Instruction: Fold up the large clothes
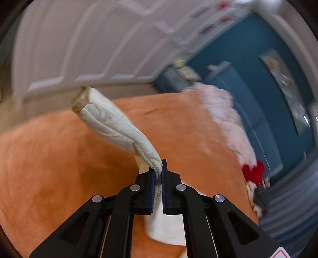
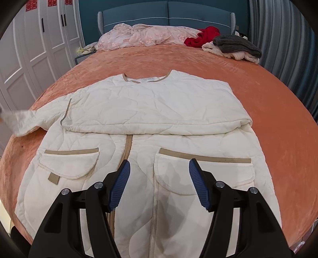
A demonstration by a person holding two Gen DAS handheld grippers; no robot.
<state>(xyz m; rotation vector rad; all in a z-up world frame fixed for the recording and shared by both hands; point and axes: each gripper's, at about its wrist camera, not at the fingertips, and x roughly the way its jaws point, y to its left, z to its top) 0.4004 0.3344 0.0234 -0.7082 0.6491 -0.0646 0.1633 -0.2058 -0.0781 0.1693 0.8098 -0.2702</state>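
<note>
- Two grippers are in use over a cream quilted jacket (image 2: 151, 111) spread face up on an orange bedspread (image 2: 248, 83), collar at the far end and hem at the near end.
- At the far left of the right wrist view, the jacket's left sleeve (image 2: 23, 121) lifts off the bedspread and blurs at the picture's edge.
- From the left wrist camera, the left gripper (image 1: 158, 170) has its blue pads pinched tight on that sleeve (image 1: 117, 127), which rises up and away to a tan cuff (image 1: 80, 100).
- White wardrobe doors (image 2: 29, 51) stand along the left side of the room.
- Across the jacket's chest the other sleeve lies folded over flat, above two tan-trimmed pockets (image 2: 69, 162).
- Near the hem, the right gripper (image 2: 159, 174) hovers with its jaws spread wide, holding nothing, above the centre placket and right pocket.
- Far off by the teal headboard (image 2: 169, 13) lie a pink blanket (image 2: 139, 33), then a red garment (image 2: 200, 36), then a grey knit (image 2: 236, 44) at the right.
</note>
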